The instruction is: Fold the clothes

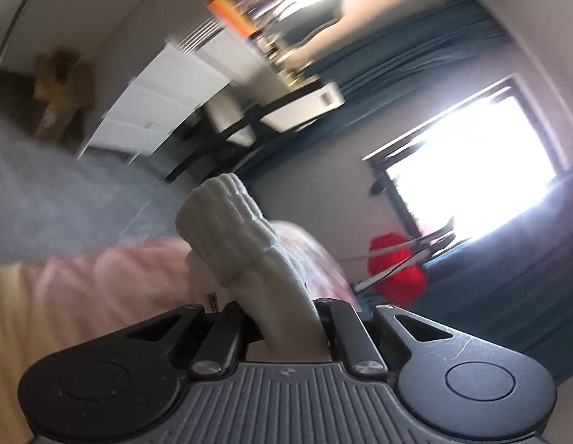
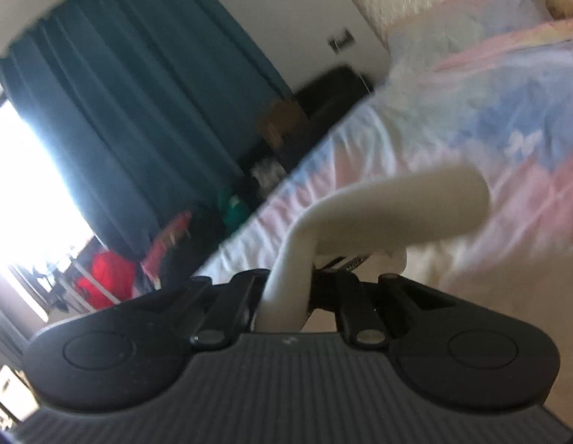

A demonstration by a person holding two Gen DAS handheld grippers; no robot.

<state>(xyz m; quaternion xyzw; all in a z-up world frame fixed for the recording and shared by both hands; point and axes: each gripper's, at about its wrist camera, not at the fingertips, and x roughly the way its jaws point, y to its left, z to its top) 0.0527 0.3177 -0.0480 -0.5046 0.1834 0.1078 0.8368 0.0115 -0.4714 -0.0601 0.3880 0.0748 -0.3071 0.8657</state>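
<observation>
Left wrist view shows the left gripper [image 1: 286,327] with its jaws closed tight on a white sock [image 1: 245,244]. The sock has a thick ribbed cuff that is rolled over at the top. It sticks up from between the jaws and leans a little to the left. Behind the sock lies a bed [image 1: 101,281] with a pink and pale yellow cover. Farther back there is a grey carpet [image 1: 57,192], a white cupboard [image 1: 164,107], a brown cardboard box [image 1: 60,92] and a black shelf [image 1: 249,125] with blurry things on it. A bright window [image 1: 471,170] glows on the right, with dark blue curtains [image 1: 416,48] next to it. Something red [image 1: 397,270] sits below the window.

Right wrist view shows the right gripper [image 2: 286,296], also closed tight on white sock cloth [image 2: 360,218]. The smooth cloth comes up out of the jaws, bends, and reaches to the right like a soft tube. I cannot tell if it is the same sock or a second one. It hangs above the bed cover [image 2: 471,118], which is pink, blue and white here. The blue curtains [image 2: 138,111] and the bright window [image 2: 27,192] are on the left. Everything far away looks blurry.
</observation>
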